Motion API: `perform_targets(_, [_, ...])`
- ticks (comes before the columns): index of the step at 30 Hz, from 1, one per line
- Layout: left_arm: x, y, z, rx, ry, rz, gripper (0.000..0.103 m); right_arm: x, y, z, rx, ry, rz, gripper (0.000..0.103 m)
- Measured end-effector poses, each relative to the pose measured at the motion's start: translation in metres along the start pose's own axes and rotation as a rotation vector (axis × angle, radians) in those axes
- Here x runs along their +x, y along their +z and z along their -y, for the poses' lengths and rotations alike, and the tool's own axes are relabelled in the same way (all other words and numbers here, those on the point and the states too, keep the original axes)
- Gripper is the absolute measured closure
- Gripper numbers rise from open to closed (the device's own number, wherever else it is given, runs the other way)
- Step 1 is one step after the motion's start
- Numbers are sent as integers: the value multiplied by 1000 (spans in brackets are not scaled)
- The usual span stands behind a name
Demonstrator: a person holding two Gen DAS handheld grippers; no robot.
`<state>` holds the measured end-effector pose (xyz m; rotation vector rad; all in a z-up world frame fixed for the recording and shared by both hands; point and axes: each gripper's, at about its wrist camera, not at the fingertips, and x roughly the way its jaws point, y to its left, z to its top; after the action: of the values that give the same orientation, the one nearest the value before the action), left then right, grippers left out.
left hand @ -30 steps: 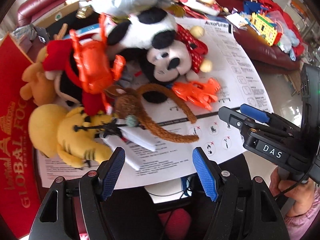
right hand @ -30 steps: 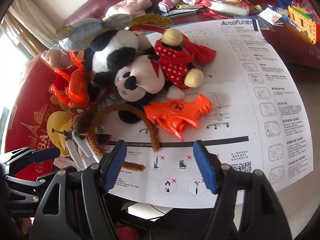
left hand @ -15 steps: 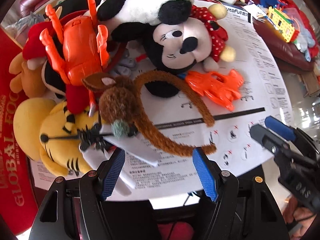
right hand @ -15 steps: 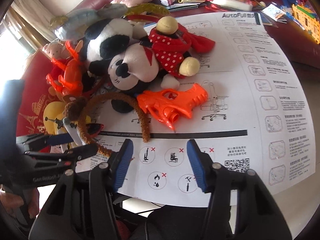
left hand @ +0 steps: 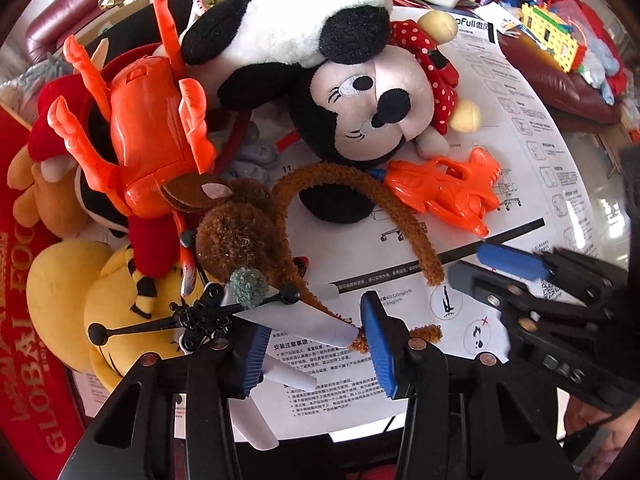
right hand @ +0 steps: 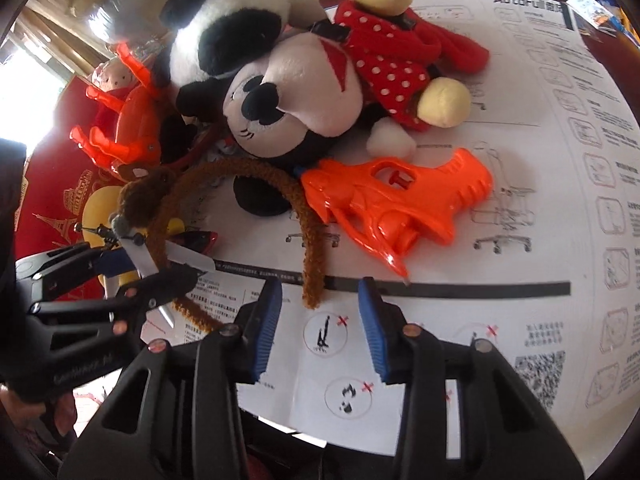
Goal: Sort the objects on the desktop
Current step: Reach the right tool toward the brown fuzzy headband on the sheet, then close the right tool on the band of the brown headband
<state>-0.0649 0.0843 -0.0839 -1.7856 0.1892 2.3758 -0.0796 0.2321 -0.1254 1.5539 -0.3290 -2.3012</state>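
Observation:
A brown fuzzy headband point(left hand: 360, 196) with a pompom point(left hand: 236, 236) lies on a white instruction sheet point(left hand: 500, 112). Its near end lies between the jaws of my open left gripper point(left hand: 312, 344), beside a toy helicopter point(left hand: 208, 316) with white blades. My open right gripper point(right hand: 320, 320) hovers over the sheet; the headband's point(right hand: 304, 240) other end lies just ahead of it, with an orange water gun point(right hand: 400, 208) behind. A Minnie plush point(right hand: 300, 100), a panda plush point(left hand: 288, 28), an orange crab toy point(left hand: 148, 132) and a yellow tiger plush point(left hand: 120, 300) are piled behind.
A red printed board point(left hand: 24, 340) lies at the left. A dark red sofa point(left hand: 560, 80) holds a yellow block toy point(left hand: 552, 36) and clutter at the back right. The sheet's near edge point(right hand: 360, 440) overhangs the table front.
Both grippers have moved forward and down toward the headband. Both sets of jaws have narrowed. The headband's near end now lies between the left jaws.

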Motion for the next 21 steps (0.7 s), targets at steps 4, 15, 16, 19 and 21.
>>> perform_targets(4, [1, 1, -1, 12, -2, 7, 57, 17, 11, -6, -29, -15, -18, 63])
perform_targets(15, [1, 0, -3, 26, -14, 33, 57, 31, 20, -14, -58, -41, -29, 92])
perform_targets(16, [0, -1, -3, 29, -15, 36, 57, 31, 20, -14, -52, -43, -33, 94])
perform_targets(19, [0, -3, -5, 28, -25, 40, 61, 28, 17, -11, -29, -39, -40, 95])
perform_targets(21, [-1, -4, -7, 19, -39, 42, 63, 21, 15, -10, -24, -36, -34, 95])
